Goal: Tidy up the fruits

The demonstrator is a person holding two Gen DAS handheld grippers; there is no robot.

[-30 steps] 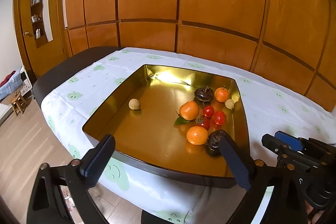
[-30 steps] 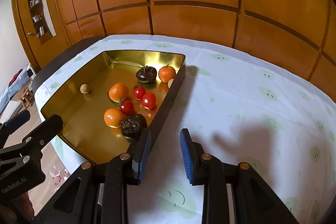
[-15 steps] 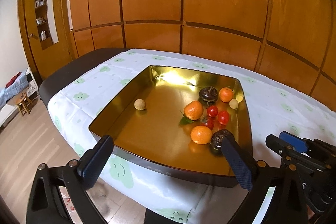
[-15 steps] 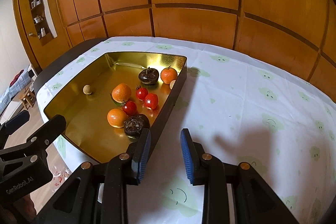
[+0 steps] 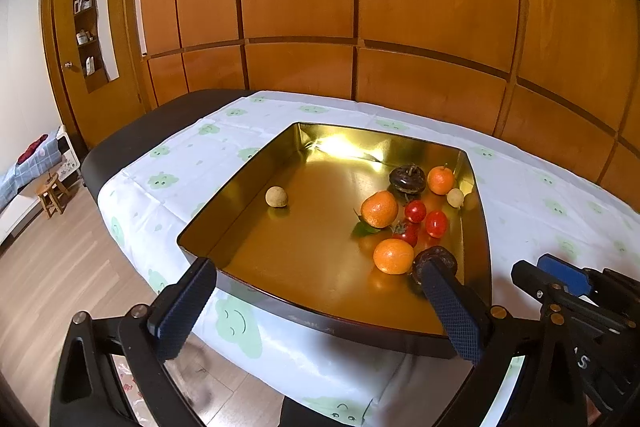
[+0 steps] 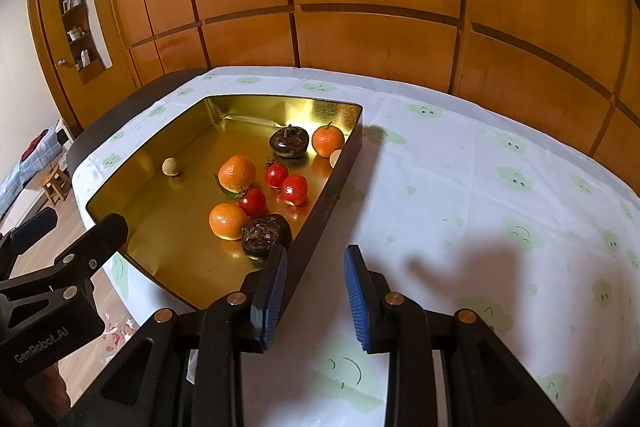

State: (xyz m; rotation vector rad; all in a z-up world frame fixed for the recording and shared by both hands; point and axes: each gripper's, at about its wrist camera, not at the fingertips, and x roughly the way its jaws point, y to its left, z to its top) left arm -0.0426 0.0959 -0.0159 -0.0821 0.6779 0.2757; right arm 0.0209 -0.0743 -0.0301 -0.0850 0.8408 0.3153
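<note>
A: What is the biggest thing in front of you?

B: The worktop [image 6: 460, 187], under a white cloth printed with green smiley clouds. On its left part sits a gold tray [image 6: 192, 243] with dark outer walls.

A: And your fingers?

B: My left gripper [image 5: 316, 307] is spread wide, holding nothing, hovering at the tray's near edge. My right gripper [image 6: 314, 291] has a narrower gap, also holding nothing, above the cloth just beside the tray's right wall.

A: The fruit?

B: All in the tray, mostly on its right side. Three oranges: near [image 6: 229, 221], middle [image 6: 237, 173], far corner [image 6: 328, 141]. Two dark fruits: near [image 6: 266, 235], far [image 6: 289, 141]. Three red tomatoes [image 6: 294, 189] cluster between them. One pale round fruit [image 6: 169, 167] lies alone, left; another [image 6: 336, 158] touches the right wall.
</note>
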